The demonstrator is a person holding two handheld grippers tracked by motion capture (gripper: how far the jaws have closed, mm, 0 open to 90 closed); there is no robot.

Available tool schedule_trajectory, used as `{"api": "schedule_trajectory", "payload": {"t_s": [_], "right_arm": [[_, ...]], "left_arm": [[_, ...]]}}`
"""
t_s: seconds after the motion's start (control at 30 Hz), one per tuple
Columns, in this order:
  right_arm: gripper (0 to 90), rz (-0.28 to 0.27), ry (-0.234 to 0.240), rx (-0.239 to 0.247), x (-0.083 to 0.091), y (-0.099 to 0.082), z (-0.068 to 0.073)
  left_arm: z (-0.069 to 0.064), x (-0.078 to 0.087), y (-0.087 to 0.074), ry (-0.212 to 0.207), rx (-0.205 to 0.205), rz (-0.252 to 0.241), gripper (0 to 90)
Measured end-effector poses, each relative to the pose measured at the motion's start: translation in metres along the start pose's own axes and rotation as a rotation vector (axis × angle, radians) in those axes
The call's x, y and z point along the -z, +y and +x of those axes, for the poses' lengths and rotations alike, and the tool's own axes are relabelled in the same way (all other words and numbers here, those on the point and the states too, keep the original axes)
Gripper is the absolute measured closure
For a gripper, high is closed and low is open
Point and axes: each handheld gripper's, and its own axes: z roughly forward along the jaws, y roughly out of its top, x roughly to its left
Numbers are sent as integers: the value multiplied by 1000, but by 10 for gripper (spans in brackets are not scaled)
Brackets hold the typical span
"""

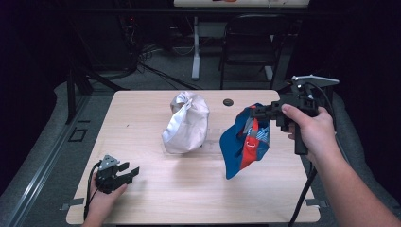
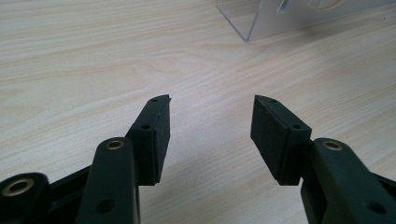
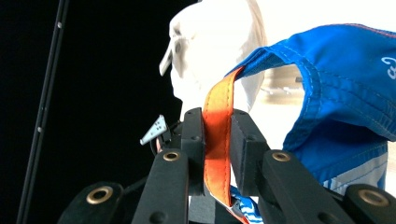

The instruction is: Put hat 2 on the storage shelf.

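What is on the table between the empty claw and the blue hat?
Nothing: in the high view, bare table runs from the left gripper to the blue cap, which hangs from the right gripper.

Table (image 1: 189, 198): pale wood-grain top, smooth, with a soft sheen.
Blue cap (image 1: 246, 142), at 3 o'clock of the table: woven cloth, matt, with raised stitched seams; red and pale panels of the same cloth.
Orange strap (image 3: 217, 140) of the cap: flat cloth webbing, matt, stitched along its edges.
White cap (image 1: 187, 123), at the table's middle: smooth cloth, faintly lustrous, creased.
Clear stand (image 2: 261, 21) under the white cap: transparent plastic, glossy.
Right gripper (image 3: 217, 154): matt black plastic with brass-coloured metal rivets; pads dull and finely grained.
Left gripper (image 2: 210, 135), at 7 o'clock: same matt black plastic, brass-coloured rivets, rubbery rough pads.
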Motion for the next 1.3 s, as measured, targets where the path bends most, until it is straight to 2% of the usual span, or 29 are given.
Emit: {"api": "schedule_trajectory", "payload": {"t_s": [0.3,0.47,0.6,0.73,0.83,1.0,1.13,1.27,1.3], "right_arm": [[775,-28,-11,5,-2,27,10],[775,-54,-38,6,-8,45,15],[775,-63,-56,2,-12,56,15],[775,-72,-53,-4,-17,66,13],[775,-75,-65,-10,-21,70,10],[775,-75,-85,-12,-27,76,7],[775,-67,-96,-9,-36,77,8],[775,-53,-104,-2,-43,76,11],[775,-53,-104,-4,-45,76,11]], "left_arm": [[2,0,0,-2,7,4,480],[2,1,0,-3,-1,21,480],[2,1,1,-4,-1,21,480],[3,0,0,-4,6,5,480],[4,1,0,-5,3,21,480],[4,0,0,-5,6,7,479],[4,1,1,-6,2,21,480],[4,1,0,-6,3,19,480],[4,0,0,-5,5,5,480]]}}
